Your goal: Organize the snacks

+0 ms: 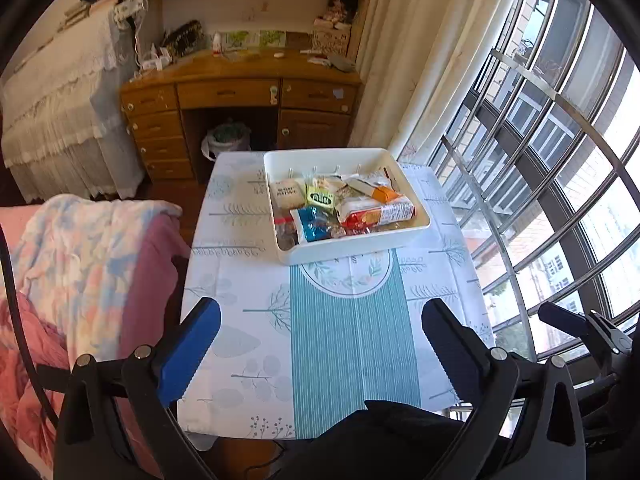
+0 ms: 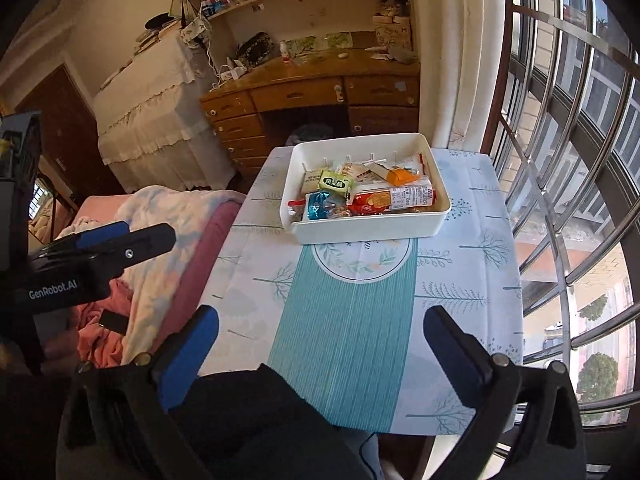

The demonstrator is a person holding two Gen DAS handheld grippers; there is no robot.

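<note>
Snacks (image 1: pixel 352 210) heaped in the tray (image 1: pixel 360 246) on the desk (image 1: pixel 344 340): light, crinkly, slippery; pinch flat edges. Left tool (image 1: pixel 320 344) and right tool (image 2: pixel 320 344) apart, empty

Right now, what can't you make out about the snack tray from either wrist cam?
- Snacks under the top layer in the white tray: covered by the red packet and blue packet, both views.
- Print on the green packet: too small.
- Tray's far-end slots: partly hidden by wrappers.
- Near table edge: blocked by both grippers' bodies.
</note>
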